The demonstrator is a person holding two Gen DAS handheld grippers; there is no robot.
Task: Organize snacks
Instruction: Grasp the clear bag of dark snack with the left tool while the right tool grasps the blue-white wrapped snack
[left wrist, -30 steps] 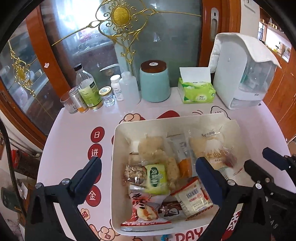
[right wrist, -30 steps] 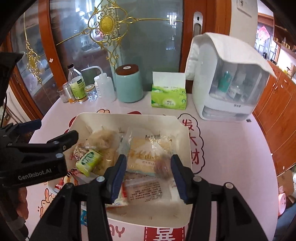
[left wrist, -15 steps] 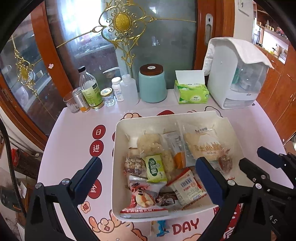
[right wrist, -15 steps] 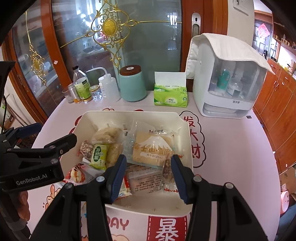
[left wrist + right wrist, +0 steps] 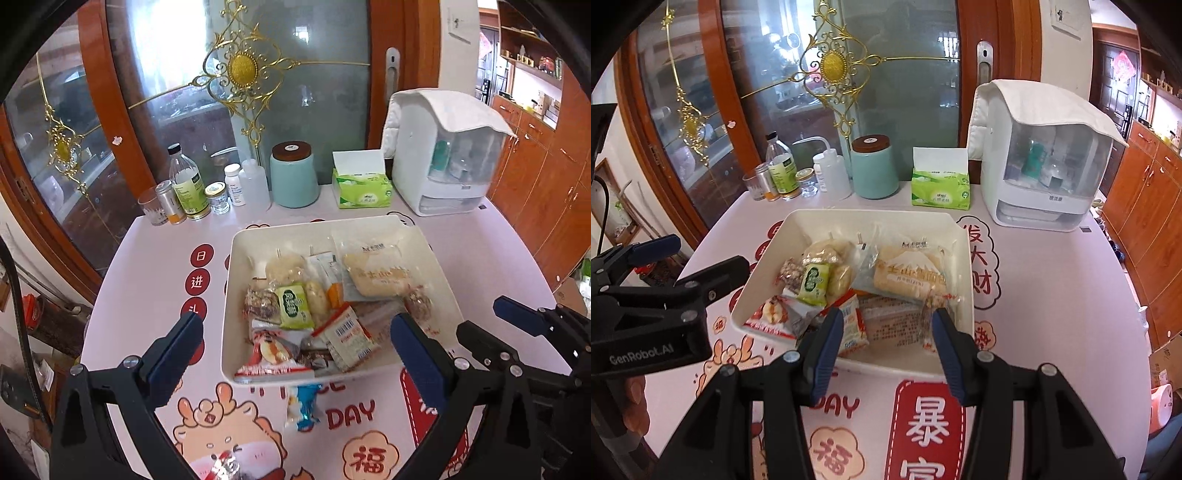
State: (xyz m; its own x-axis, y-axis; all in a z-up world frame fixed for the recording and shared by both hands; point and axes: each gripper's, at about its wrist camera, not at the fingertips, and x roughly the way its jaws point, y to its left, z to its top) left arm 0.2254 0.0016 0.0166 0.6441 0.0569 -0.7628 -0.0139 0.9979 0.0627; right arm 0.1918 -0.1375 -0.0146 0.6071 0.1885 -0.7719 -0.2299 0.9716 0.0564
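Pink tablecloth [image 5: 1052,295] printed with red Chinese characters, the word "DAY" and a cartoon dragon covers the table, which stands against a wood-framed glass door [image 5: 258,92] with gold scrollwork. Along the far edge sit bottles [image 5: 188,188], a teal canister [image 5: 294,175], a green tissue box [image 5: 941,188] and a white dispenser [image 5: 1045,158]; wooden cabinets line the right wall.

The white tray [image 5: 439,273] in the middle holds the wrapped snacks [image 5: 908,277], among them a green packet [image 5: 293,306]. One blue-wrapped snack [image 5: 301,406] lies on the cloth just near the tray's near rim.

The left gripper [image 5: 295,354], marked "GenRobot.AI", is spread wide and empty near that rim. The right gripper [image 5: 888,345] is also parted, holding nothing.
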